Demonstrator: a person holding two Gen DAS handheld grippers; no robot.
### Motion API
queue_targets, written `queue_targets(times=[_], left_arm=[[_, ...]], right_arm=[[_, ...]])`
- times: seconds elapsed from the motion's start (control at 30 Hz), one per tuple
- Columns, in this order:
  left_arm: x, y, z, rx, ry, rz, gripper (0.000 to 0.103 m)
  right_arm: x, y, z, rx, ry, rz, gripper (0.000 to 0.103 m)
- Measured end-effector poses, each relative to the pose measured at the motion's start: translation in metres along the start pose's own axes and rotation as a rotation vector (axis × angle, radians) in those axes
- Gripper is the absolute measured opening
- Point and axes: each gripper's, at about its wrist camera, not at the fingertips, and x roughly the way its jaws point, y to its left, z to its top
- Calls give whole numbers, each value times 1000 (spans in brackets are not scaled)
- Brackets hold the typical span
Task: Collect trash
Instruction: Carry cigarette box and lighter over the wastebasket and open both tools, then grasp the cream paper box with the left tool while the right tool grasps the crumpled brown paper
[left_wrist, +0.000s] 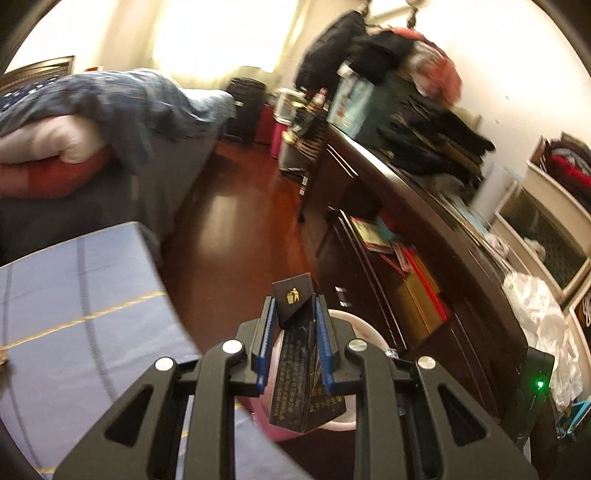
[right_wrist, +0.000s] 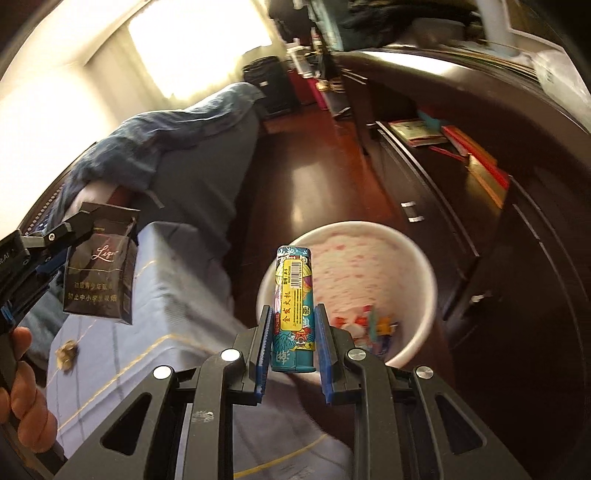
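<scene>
Left tongs (left_wrist: 293, 328) pinch crushed black cardboard cigarette pack (left_wrist: 295, 354): light, crumples. Right tongs (right_wrist: 293, 332) pinch teal plastic lighter (right_wrist: 293, 310) mid-body: rigid, slick.

My right gripper (right_wrist: 291, 332) holds the lighter (right_wrist: 293, 306) upright between its jaws, above the near rim of the bin (right_wrist: 417, 258). Wrappers (right_wrist: 373, 328) lie in the bin. To my left, my left gripper (left_wrist: 293, 325) holds the cigarette pack (right_wrist: 99, 273) over the bed (right_wrist: 122, 354). Cabinet (right_wrist: 535, 229) stands right of the bin.
</scene>
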Motion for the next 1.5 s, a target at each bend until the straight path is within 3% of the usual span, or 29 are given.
queue_targets(times=[0.17,0.47,0.6,0.77,0.93,1.07,1.5], left_arm=[[43,-30,-6,46,44,-28,22],[93,-47,-16,80,115,-21,25],[105,-45,-18,76,135,-27,44],[104,-38,-20,61,129,-26,51],[82,-25,-17,42,95,-10,57],[52,-6,-15,27,52,55,64],[-65,122,-33,-162,-31,373,75]], right_arm=[[14,-26,5,30,-1,-58,22],[42,-54,14,59,10,-104,23],[51,-56,16,48,-3,-143,35],[49,-57,13,62,-8,-143,42],[44,-50,9,58,6,-127,48],[36,-33,5,34,9,-93,51],[10,100,-24,-209,29,130,61]])
